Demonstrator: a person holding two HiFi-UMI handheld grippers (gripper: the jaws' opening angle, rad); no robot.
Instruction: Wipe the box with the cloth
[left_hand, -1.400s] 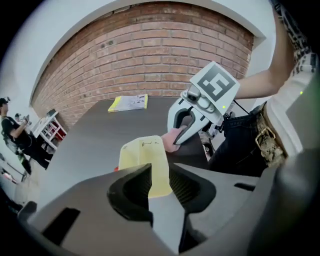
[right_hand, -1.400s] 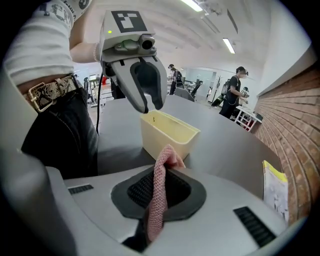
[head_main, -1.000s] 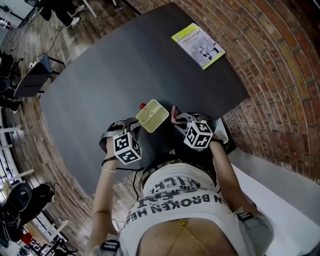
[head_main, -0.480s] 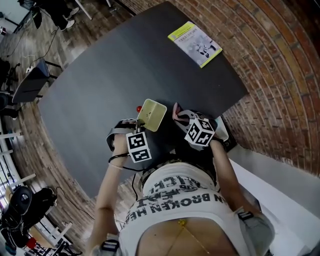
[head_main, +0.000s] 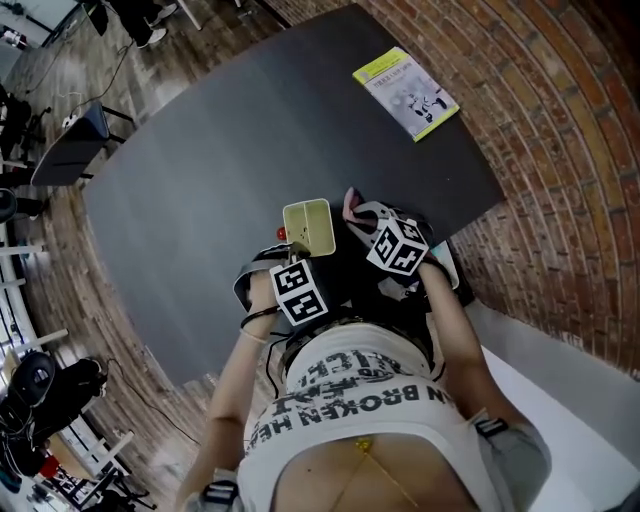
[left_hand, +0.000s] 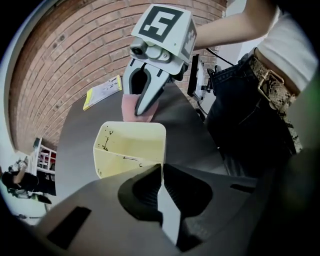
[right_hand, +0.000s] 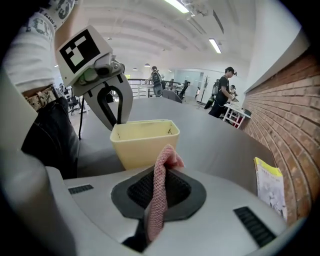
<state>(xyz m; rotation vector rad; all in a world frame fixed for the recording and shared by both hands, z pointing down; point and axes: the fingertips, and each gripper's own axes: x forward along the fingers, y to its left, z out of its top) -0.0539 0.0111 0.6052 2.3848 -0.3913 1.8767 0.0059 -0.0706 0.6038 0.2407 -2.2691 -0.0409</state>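
Left claw (left_hand: 161, 169), jaws just closing, pinches the rim of a pale yellow plastic box (left_hand: 125, 150) on the dark grey worktop (head_main: 220, 150); right claw (right_hand: 161, 175) grips a pink knitted cloth (right_hand: 158, 200).

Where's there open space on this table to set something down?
Widest bare stretch: the table from the box out to its far and left edges. Another free strip lies between the box and the booklet. Crowded at the near edge: the box, the left gripper, whose jaws have just been closing on its wall, and the right gripper holding the cloth.
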